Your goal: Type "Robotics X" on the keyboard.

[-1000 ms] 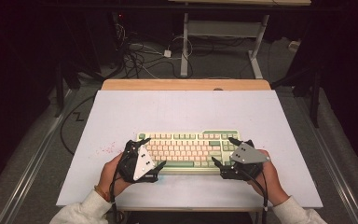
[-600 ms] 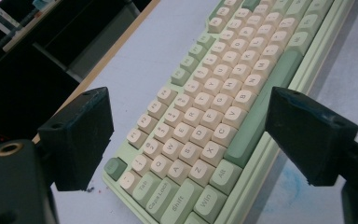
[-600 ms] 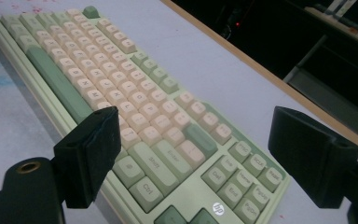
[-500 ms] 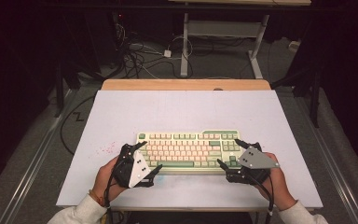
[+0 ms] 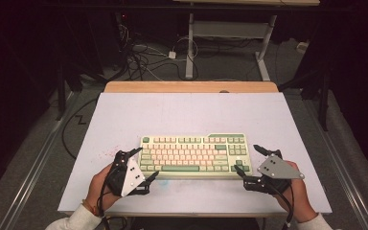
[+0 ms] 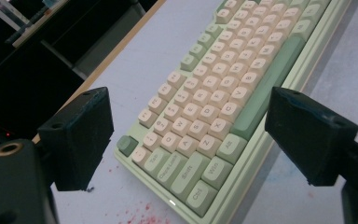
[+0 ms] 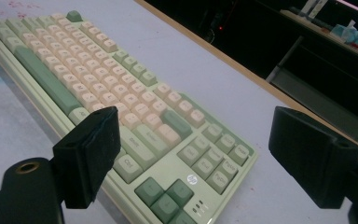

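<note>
We are watching a white table (image 5: 187, 115) carrying a green-and-cream keyboard (image 5: 195, 154) at its near centre. Left gripper (image 5: 139, 165) is sitting at the keyboard's 8 o'clock corner, jaws wide, gripping nothing. Right gripper (image 5: 251, 160) is sitting at 4 o'clock, likewise wide, empty.

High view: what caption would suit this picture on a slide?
Two open hand-held tools, left tool and right tool, flank a green-and-cream keyboard on a white table.
</note>
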